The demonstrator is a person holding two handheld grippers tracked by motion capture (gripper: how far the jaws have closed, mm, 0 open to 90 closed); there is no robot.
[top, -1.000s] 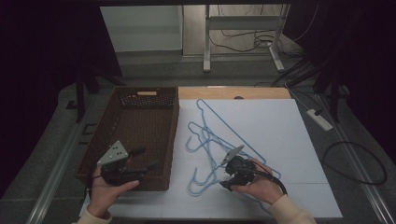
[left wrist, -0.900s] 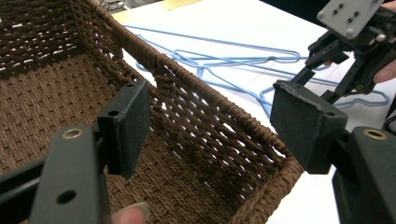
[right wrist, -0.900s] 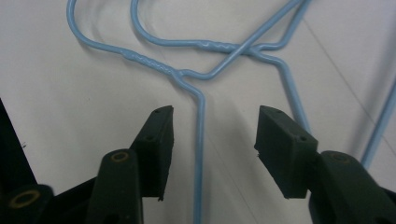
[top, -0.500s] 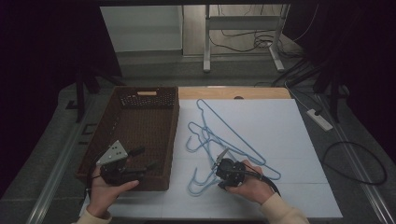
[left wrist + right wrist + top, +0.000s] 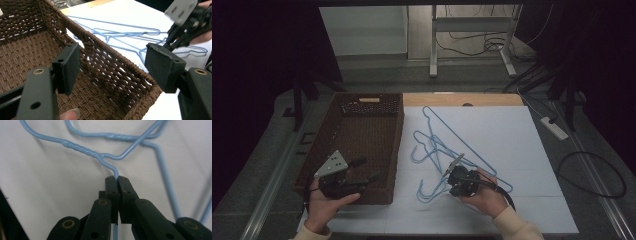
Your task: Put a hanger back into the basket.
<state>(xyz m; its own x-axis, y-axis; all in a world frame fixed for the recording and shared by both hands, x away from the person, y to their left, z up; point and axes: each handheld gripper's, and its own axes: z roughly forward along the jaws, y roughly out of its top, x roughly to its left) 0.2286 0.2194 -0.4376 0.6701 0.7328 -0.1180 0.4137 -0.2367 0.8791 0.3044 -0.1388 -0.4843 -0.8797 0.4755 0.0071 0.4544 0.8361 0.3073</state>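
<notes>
Several light-blue wire hangers (image 5: 437, 150) lie tangled on the white sheet (image 5: 502, 135), to the right of a brown woven basket (image 5: 399, 140). My right gripper (image 5: 451, 179) is down at the near side of the pile. Its jaws have just been closing and now pinch one hanger's wire (image 5: 82, 148) just below the twisted neck, so my right gripper (image 5: 117, 178) is shut on it. My left gripper (image 5: 367, 169) hovers open over the basket's near right corner. Between its pads (image 5: 67, 65) shows the basket's rim (image 5: 105, 47), with the hangers (image 5: 125, 32) beyond.
The basket holds nothing that I can see. A bare wooden strip (image 5: 462, 99) runs along the table's far edge. On the floor to the right lie a power strip (image 5: 554, 127) and a looped black cable (image 5: 592, 175). Metal desk legs (image 5: 432, 40) stand behind the table.
The right gripper slid a little left onto the hanger pile and its jaws closed on a wire. The left hand and gripper stayed where they were.
</notes>
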